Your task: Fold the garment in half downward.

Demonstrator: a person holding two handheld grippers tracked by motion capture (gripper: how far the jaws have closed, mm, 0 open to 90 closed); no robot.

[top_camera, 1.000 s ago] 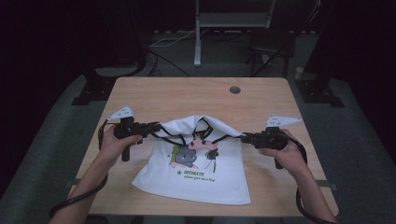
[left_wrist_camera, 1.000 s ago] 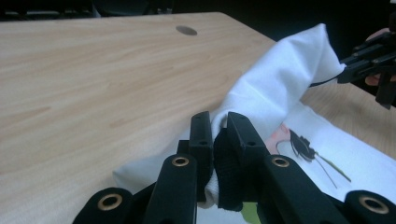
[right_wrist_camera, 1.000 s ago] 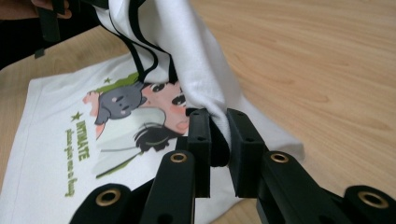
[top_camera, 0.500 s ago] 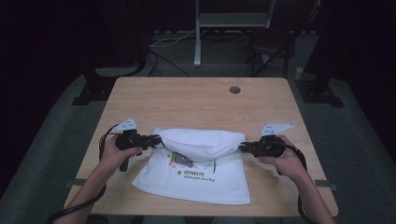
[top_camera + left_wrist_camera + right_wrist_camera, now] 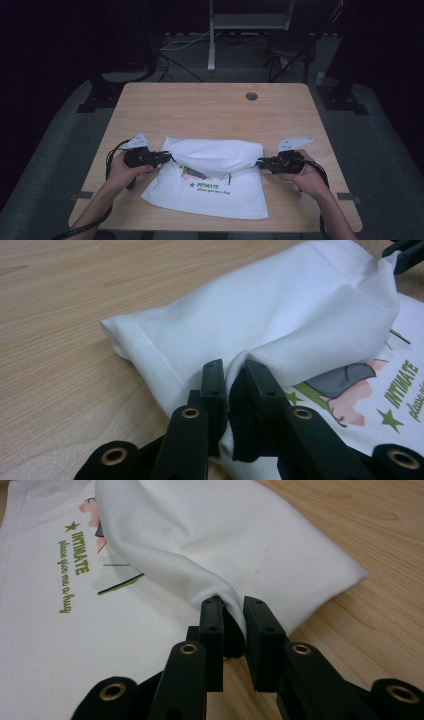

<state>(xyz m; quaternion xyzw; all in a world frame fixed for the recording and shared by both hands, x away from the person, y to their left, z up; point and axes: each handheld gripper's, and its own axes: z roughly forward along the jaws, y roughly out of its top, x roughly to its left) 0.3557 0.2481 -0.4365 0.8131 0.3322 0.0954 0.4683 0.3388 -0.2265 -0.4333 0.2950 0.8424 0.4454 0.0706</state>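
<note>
A white T-shirt (image 5: 212, 175) with a green-lettered cartoon print lies on the wooden table (image 5: 210, 107), its far part folded over toward the person. My left gripper (image 5: 162, 158) is shut on the fold's left end, and in the left gripper view the cloth (image 5: 280, 315) bunches between the black jaws of the left gripper (image 5: 234, 371). My right gripper (image 5: 261, 162) is shut on the fold's right end; the right gripper view shows a pinch of the shirt (image 5: 210, 540) in the right gripper (image 5: 233, 604). Both grippers rest low over the table.
A round cable hole (image 5: 251, 96) sits at the table's far right. Bare wood spreads beyond the shirt. Dark chair legs and a stand (image 5: 212, 35) are on the floor behind the table. Black cables (image 5: 111, 155) trail from the grippers.
Both grippers have carried the shirt's far edge down and toward the person, so the raised fold now lies over most of the print. The left hand sank lower.
</note>
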